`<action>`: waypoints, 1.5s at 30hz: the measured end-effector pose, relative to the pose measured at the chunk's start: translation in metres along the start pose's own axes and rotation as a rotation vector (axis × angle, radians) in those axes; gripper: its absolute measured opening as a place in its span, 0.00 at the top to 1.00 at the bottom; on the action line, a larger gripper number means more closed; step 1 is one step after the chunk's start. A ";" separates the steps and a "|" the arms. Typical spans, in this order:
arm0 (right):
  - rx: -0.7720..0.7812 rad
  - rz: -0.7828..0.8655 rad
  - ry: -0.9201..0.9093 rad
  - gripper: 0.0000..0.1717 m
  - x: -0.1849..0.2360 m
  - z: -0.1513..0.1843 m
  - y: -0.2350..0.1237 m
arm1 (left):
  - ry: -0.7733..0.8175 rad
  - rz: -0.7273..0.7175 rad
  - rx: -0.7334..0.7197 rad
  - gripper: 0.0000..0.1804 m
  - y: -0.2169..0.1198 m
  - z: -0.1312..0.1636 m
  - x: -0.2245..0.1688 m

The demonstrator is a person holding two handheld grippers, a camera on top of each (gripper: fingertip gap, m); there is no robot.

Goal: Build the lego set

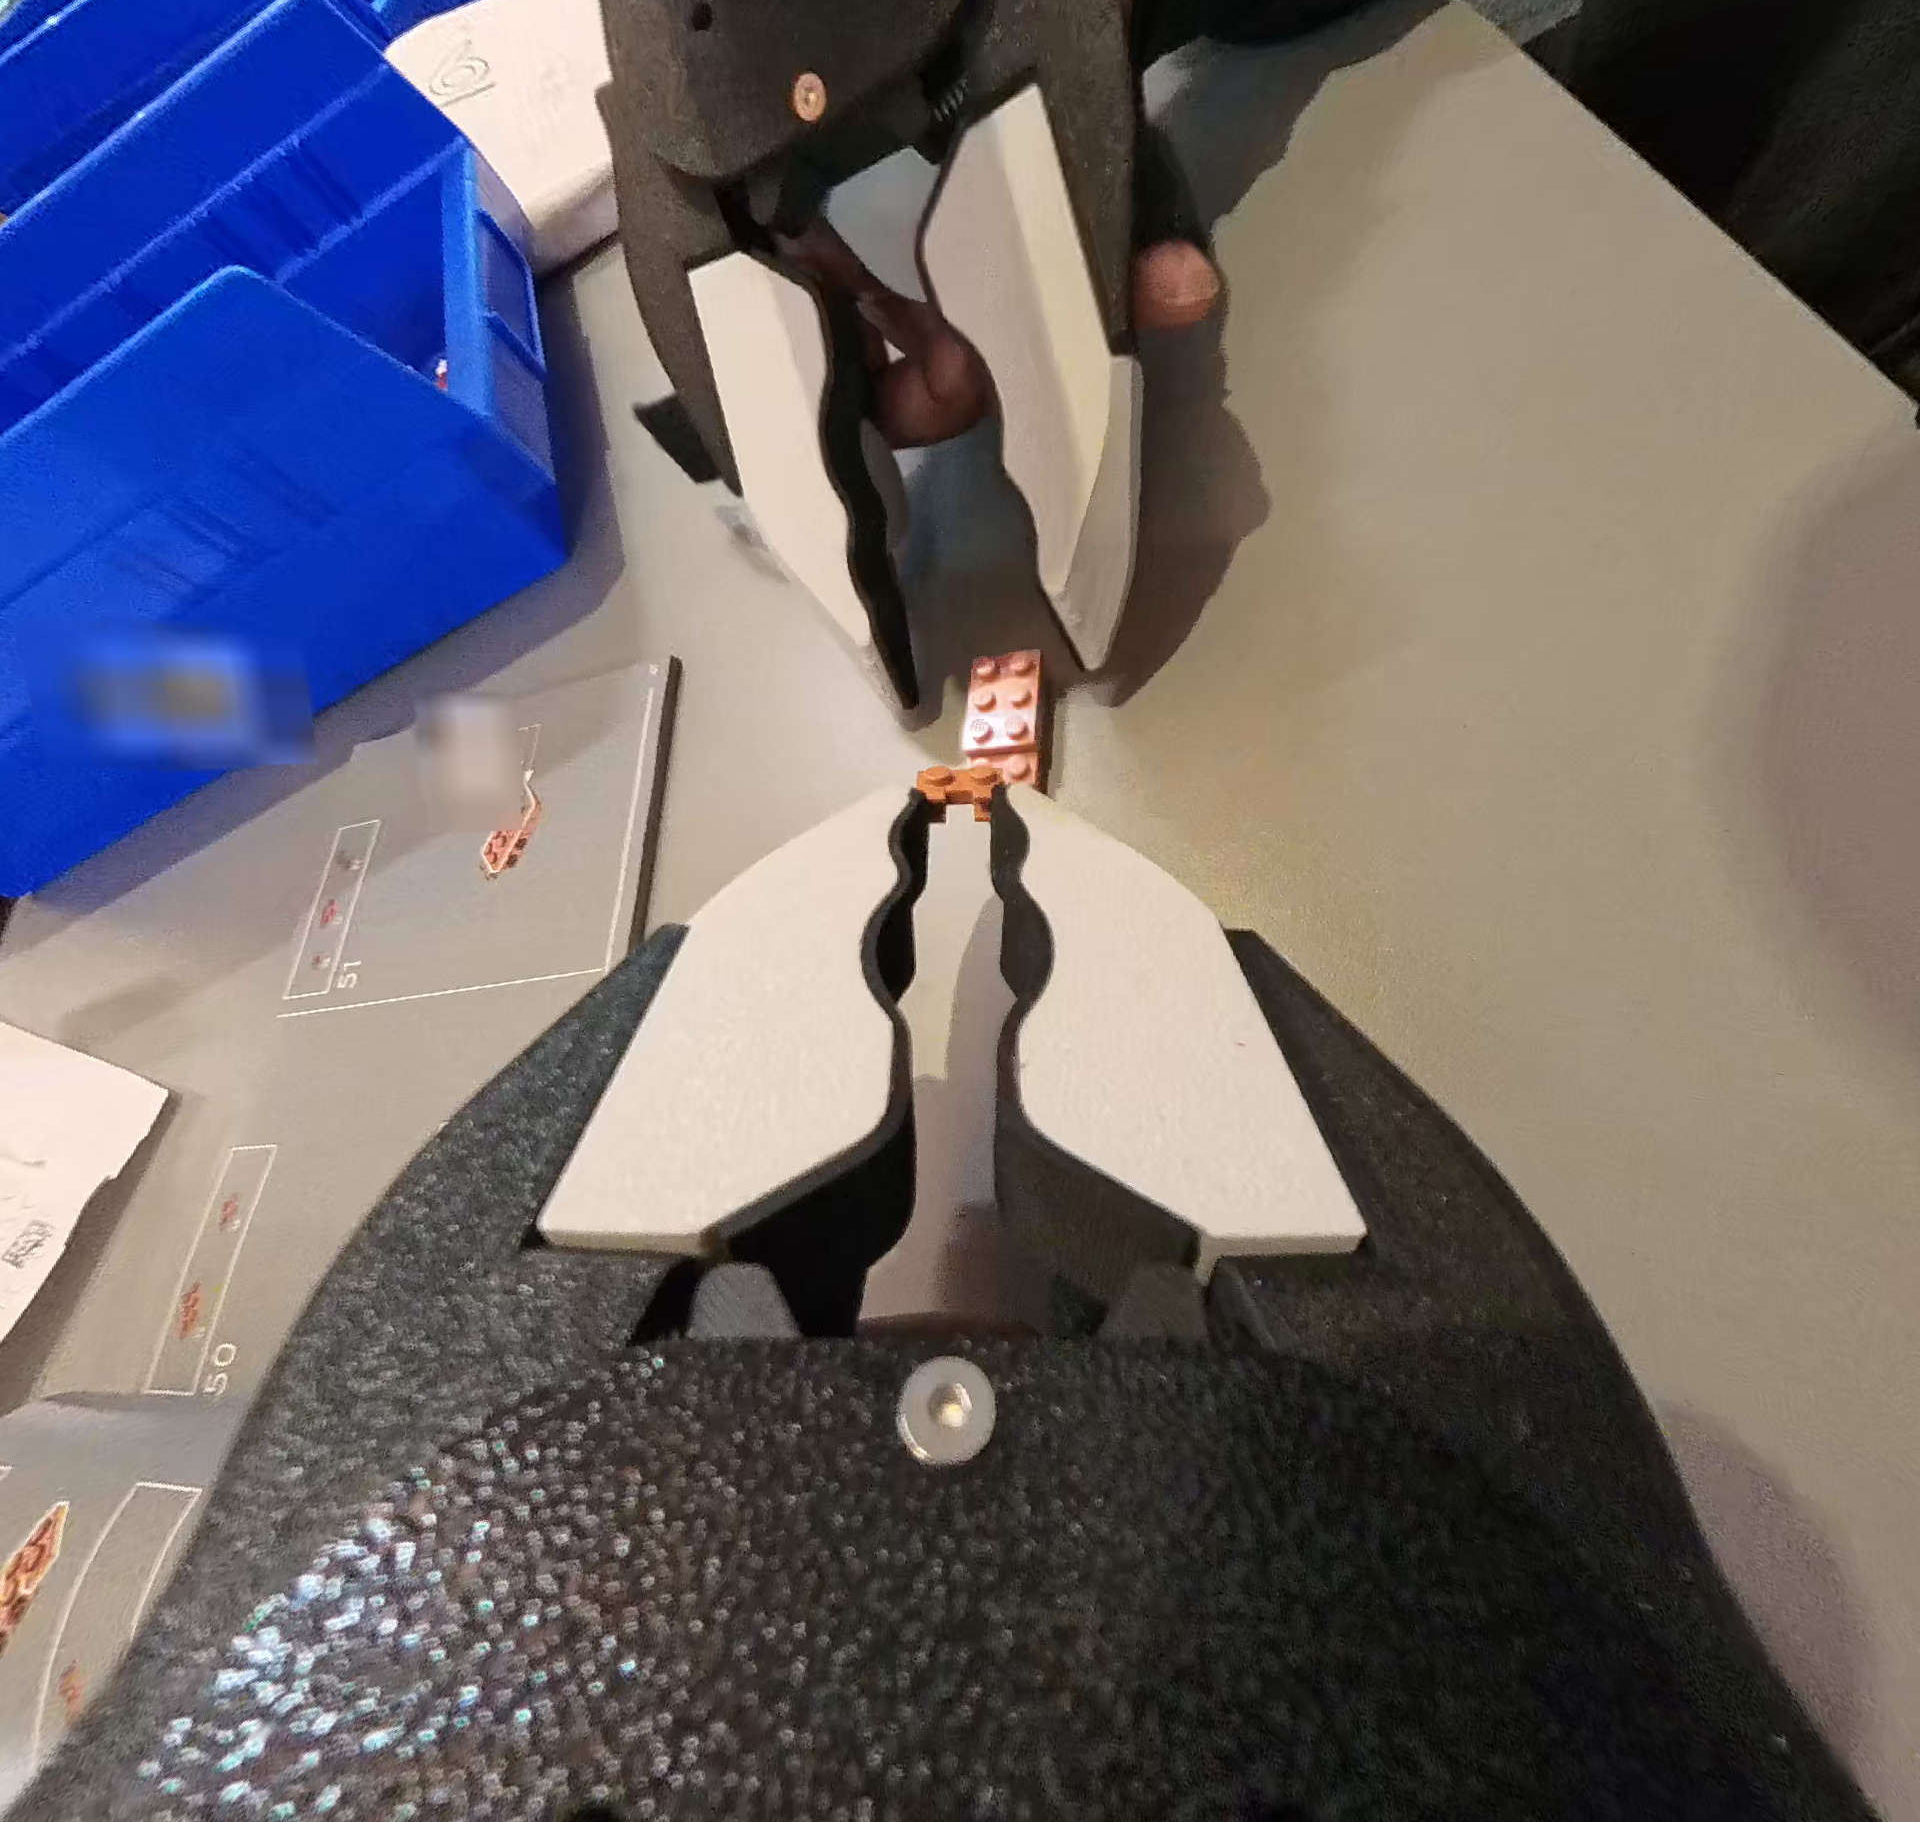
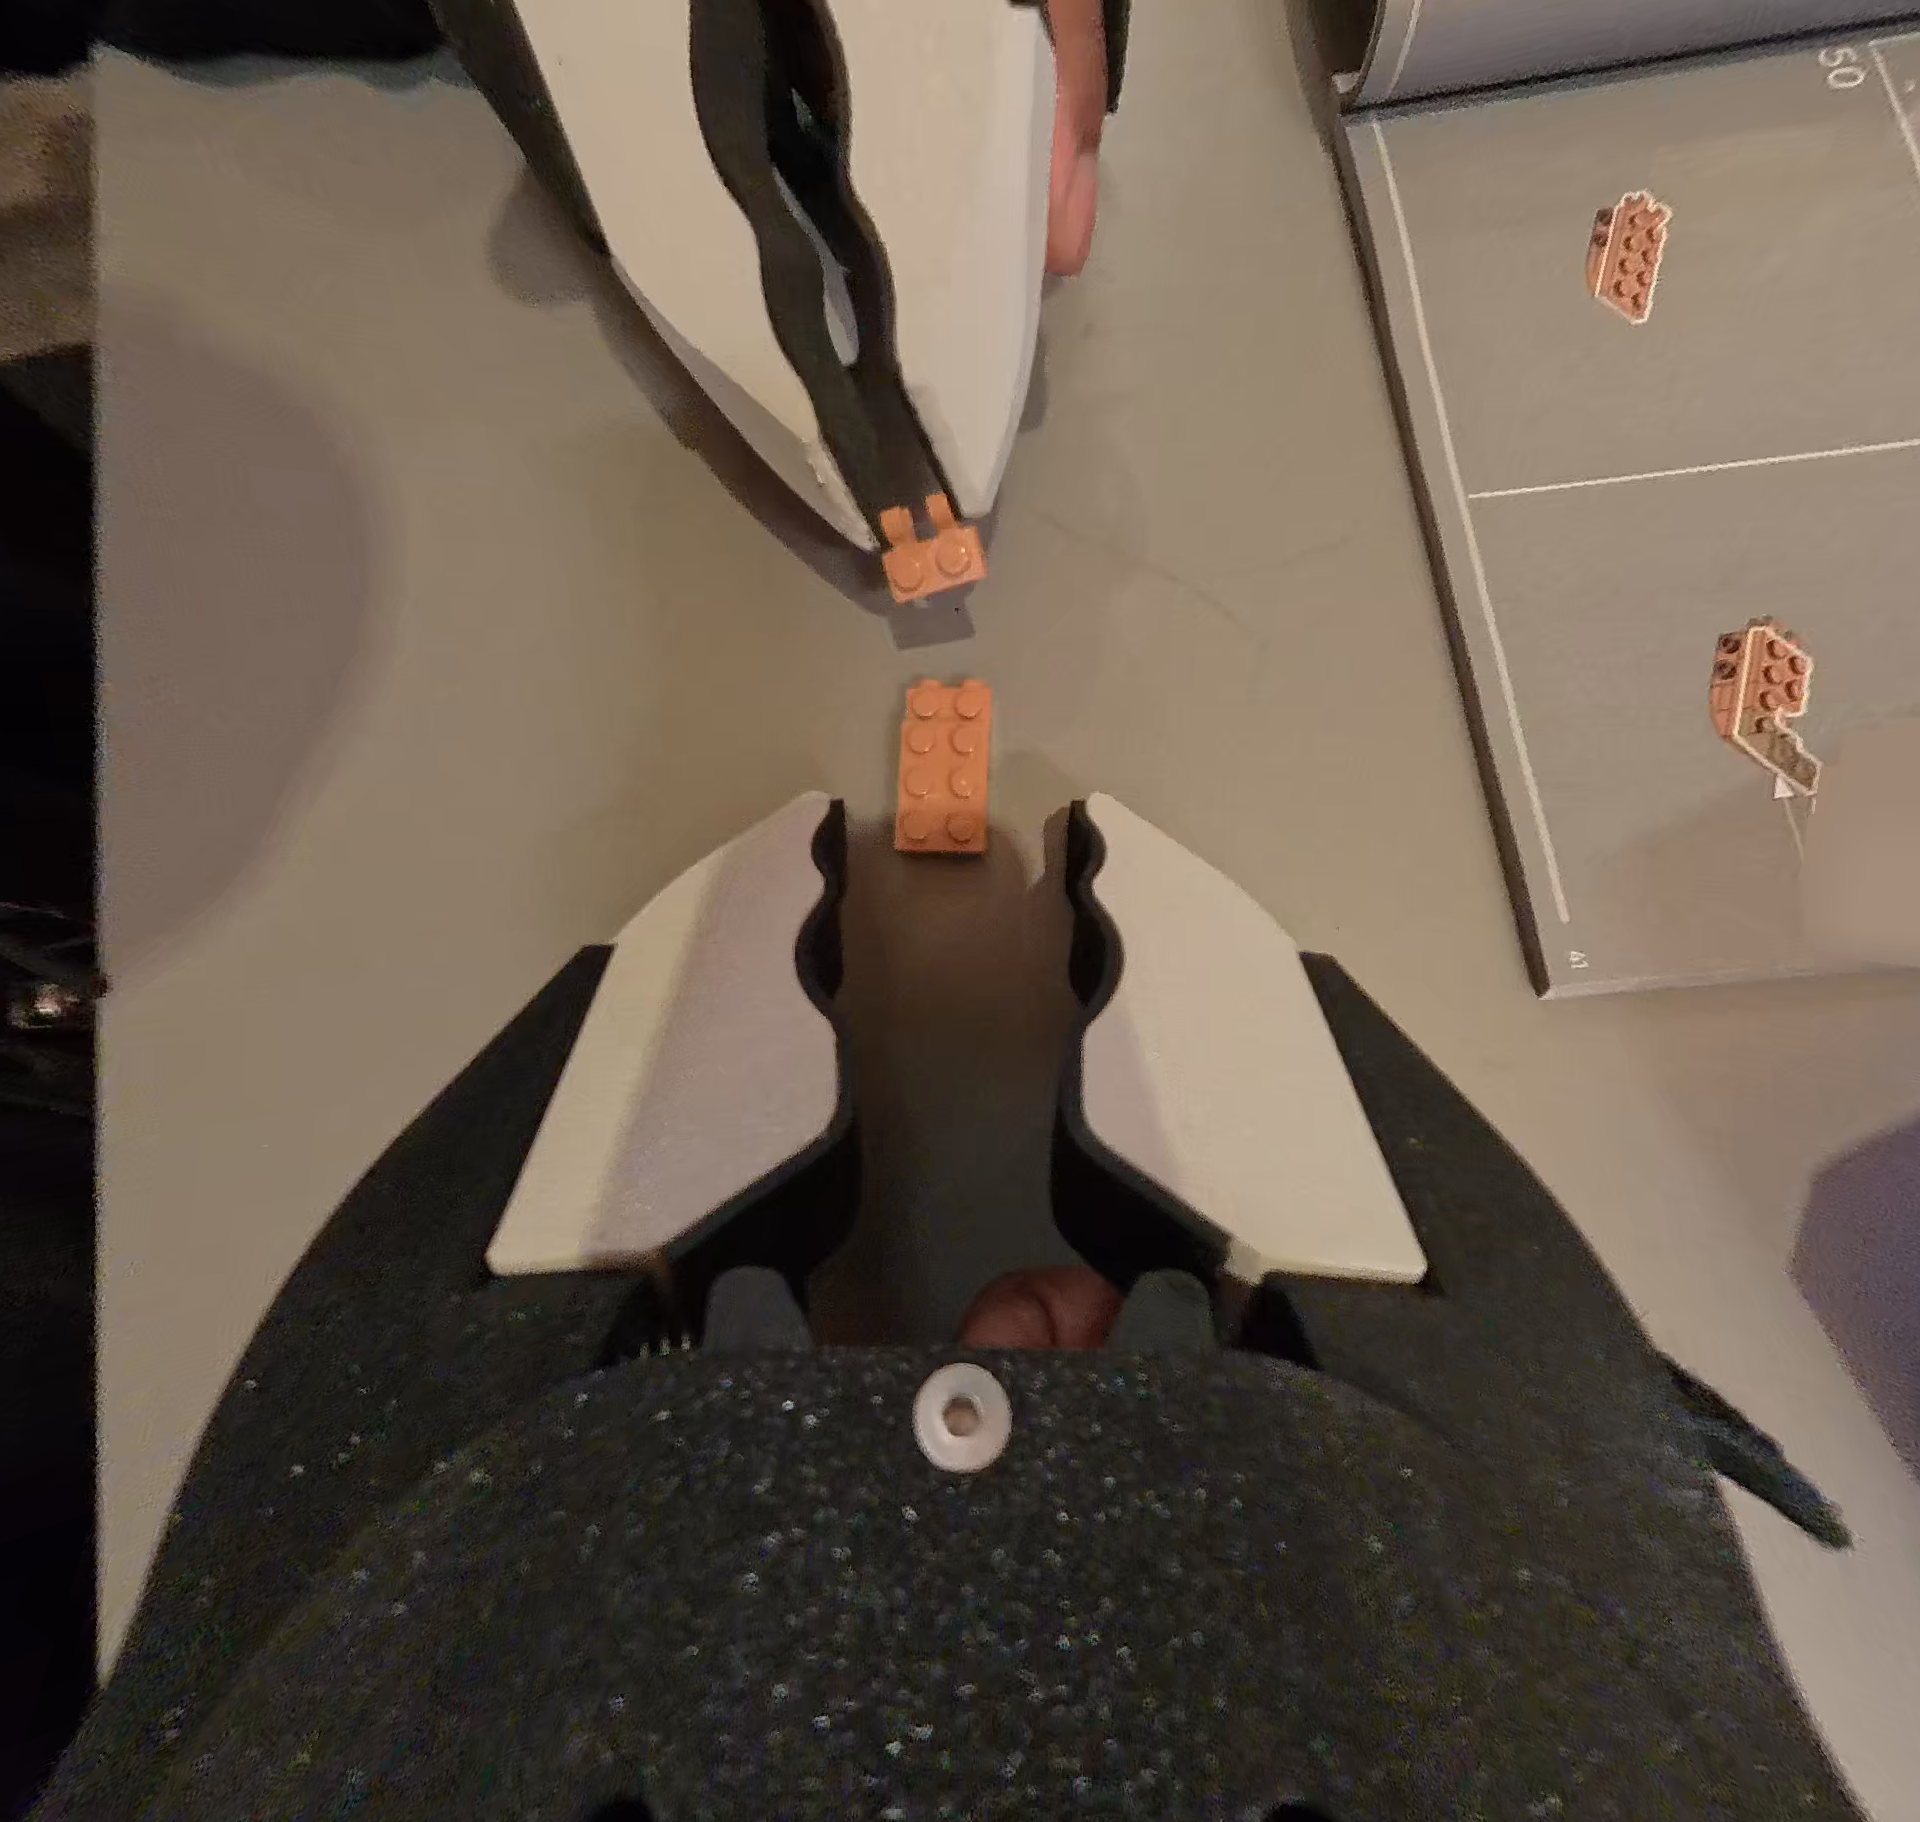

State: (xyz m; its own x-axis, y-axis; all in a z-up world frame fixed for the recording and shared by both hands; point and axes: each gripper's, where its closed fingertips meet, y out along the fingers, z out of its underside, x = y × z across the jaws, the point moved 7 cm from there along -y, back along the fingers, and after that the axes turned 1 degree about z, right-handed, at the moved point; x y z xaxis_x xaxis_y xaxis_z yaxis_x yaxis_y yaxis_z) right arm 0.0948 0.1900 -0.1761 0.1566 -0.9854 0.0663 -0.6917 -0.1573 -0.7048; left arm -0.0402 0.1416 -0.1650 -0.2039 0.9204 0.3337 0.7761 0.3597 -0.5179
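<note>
Left wrist view: left claw pinches small orange plate, underside hidden | right claw wide, brick untouched

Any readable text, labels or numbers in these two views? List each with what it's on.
Writing is noted by place only, not transcribed.
Instruction booklet page: printed numeral beside a boxed parts list.
Lower booklet page: another numeral by its parts box.
Booklet page in the right wrist view: a numeral at the top, a tiny one at the bottom edge.
Blue bin: label blurred.
White box: swirl logo only.
Orange brick: stud embossing too small.
</note>
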 end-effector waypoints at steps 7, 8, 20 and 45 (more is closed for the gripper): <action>0.023 0.087 -0.095 0.82 0.009 -0.003 0.009 | -0.011 -0.003 0.021 0.94 0.002 0.001 0.002; 0.023 0.089 -0.097 0.82 0.010 -0.003 0.009 | -0.010 -0.002 0.023 0.94 0.002 0.001 0.002; -0.106 0.048 -0.115 0.90 0.001 -0.016 0.006 | -0.183 0.027 -0.097 0.94 -0.010 -0.003 0.014; -0.330 0.043 -0.209 0.91 -0.002 -0.032 -0.005 | -0.308 0.087 -0.111 0.94 -0.020 -0.012 0.021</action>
State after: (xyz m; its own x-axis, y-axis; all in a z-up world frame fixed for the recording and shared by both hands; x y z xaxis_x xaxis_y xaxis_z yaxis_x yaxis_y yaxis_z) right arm 0.0754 0.1905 -0.1498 0.2390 -0.9626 -0.1278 -0.8848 -0.1617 -0.4370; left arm -0.0528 0.1523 -0.1381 -0.2920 0.9560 0.0297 0.8552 0.2749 -0.4394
